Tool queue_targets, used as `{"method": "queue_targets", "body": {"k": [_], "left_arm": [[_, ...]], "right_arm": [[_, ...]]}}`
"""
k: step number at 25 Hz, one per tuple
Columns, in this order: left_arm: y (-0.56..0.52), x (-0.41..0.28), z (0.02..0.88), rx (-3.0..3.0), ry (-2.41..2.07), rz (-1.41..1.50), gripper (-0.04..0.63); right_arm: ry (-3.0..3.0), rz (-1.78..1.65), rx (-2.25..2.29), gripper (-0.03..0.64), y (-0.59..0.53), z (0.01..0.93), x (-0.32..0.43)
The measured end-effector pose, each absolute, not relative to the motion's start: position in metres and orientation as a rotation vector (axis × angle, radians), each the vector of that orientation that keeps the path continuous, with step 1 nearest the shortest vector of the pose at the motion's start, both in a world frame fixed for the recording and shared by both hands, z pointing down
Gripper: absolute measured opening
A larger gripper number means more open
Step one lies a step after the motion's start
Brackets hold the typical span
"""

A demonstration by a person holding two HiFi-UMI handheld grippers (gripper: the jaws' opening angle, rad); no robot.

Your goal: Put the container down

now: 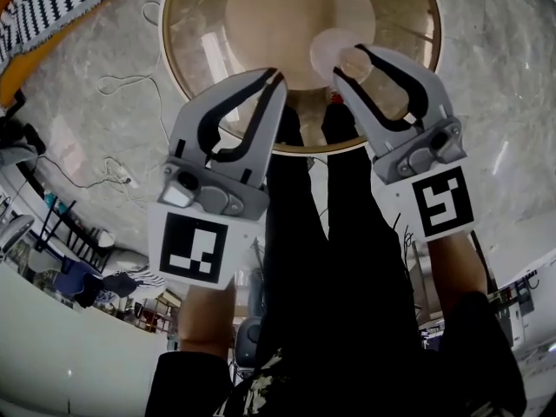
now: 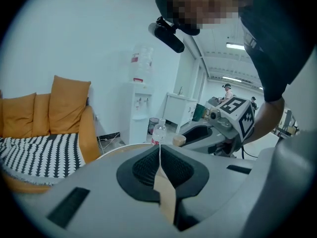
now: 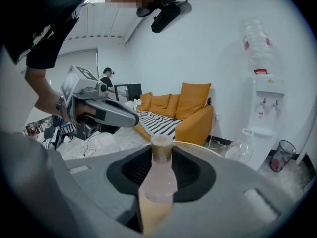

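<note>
Container (image 3: 159, 175), a small pale bottle with a tan cap, sits clamped in the right gripper's (image 1: 352, 62) jaws over the round table (image 1: 193, 26); the left gripper (image 1: 276, 80) has its 2 jaws pressed together, empty

White walls (image 3: 208, 43), marbled grey floor (image 1: 78, 137), an orange sofa (image 3: 195, 115) with a striped throw (image 3: 158, 124), a white water dispenser (image 3: 263, 108) nearby

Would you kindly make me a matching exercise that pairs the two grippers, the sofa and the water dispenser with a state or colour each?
1. left gripper
2. right gripper
3. sofa
4. water dispenser

a. white
b. shut on a small bottle
c. orange
d. jaws together, nothing between them

Pairs: 1-d, 2-b, 3-c, 4-a
</note>
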State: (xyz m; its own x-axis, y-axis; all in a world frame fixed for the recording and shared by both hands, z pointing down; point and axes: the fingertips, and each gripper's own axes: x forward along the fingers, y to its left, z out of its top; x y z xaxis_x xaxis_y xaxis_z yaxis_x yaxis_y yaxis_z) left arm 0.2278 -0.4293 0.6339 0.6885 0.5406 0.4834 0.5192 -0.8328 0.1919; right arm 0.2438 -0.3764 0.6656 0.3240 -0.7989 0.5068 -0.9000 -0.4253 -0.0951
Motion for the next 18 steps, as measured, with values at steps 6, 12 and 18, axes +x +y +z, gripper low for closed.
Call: {"method": "queue_targets", "body": {"k": [6, 12, 18], "left_arm": [[-0.43, 0.222, 0.673, 2.806, 0.834, 0.876, 0.023], [-0.433, 0.214, 0.717, 2.745, 0.819, 0.942, 0.023], [-0.434, 0.216, 0.744, 2.714, 0.801, 0.952, 0.023]], "right_arm": [[-1.563, 0.735, 2.373, 0.121, -0.383, 0.7, 0.254], [-1.559, 0.758, 2.353, 0.121, -0.394, 0.737, 0.261], [-1.567, 0.779, 2.322, 0.121, -0.401, 0.769, 0.264]]}}
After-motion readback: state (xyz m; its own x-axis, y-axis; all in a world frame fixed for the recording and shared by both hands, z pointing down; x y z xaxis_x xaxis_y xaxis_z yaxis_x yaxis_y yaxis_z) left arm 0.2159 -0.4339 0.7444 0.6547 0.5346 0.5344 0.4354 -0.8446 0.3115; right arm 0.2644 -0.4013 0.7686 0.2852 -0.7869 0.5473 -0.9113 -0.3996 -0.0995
